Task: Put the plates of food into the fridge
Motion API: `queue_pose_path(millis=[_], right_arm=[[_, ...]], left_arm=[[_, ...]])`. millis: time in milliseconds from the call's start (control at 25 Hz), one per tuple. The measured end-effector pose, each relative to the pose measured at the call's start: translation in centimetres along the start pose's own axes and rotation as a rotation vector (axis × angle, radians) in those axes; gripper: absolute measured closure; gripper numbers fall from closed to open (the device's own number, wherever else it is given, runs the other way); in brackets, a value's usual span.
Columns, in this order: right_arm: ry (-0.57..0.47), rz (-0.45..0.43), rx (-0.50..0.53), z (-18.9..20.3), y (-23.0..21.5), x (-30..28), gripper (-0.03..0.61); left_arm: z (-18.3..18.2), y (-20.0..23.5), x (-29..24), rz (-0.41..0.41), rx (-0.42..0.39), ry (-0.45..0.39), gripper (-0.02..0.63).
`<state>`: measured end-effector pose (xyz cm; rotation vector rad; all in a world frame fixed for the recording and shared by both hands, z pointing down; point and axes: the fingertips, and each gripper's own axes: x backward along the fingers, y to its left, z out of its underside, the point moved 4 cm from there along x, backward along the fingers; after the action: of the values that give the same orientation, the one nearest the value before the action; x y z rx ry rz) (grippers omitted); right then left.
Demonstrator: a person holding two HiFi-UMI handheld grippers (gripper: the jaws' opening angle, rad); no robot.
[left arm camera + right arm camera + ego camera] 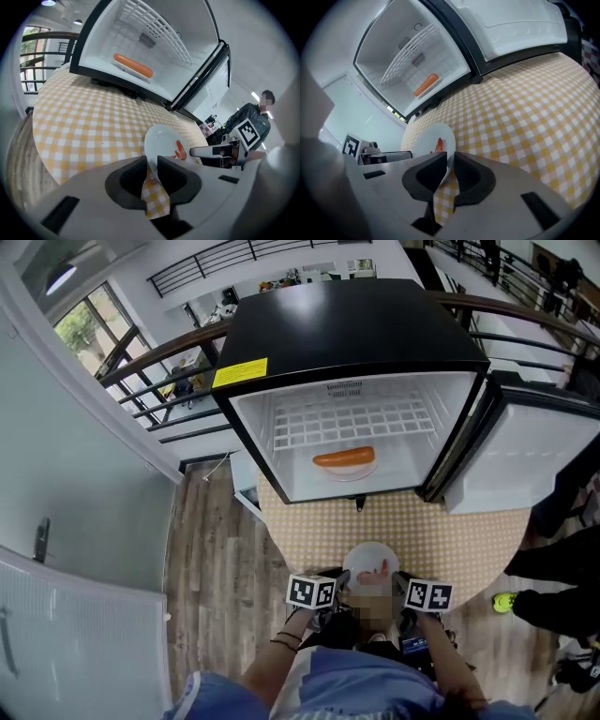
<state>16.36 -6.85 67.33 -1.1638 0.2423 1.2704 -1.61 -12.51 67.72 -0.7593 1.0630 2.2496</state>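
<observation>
The fridge [347, 343] stands open on the checked counter [450, 531]. Inside it a long orange food [343, 457] lies crosswise on its plate. The left hand-held gripper [152, 162] and the right hand-held gripper [449, 160] pinch opposite rims of the white plate [370, 561].

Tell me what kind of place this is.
Probably a staged kitchen corner on an indoor balcony or upper landing, not a real kitchen. A small fridge stands open on a round checked-cloth table, with a wood-topped railing right behind and wooden floor.
</observation>
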Motion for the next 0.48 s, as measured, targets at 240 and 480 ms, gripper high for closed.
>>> queue_pose_path(millis=[240,480], right_arm=[[-0.018,-0.038,-0.06,-1.5,0.6,0.7,0.532],[-0.05,-0.114,-0.11,-3.3,2.6,1.9,0.537]], left_arm=[[-1.3,-0.4,1.2,0.016,0.036,-0.077,0.555],[-4.0,-0.8,3.4,-0.011,0.012,-0.175,0.558]])
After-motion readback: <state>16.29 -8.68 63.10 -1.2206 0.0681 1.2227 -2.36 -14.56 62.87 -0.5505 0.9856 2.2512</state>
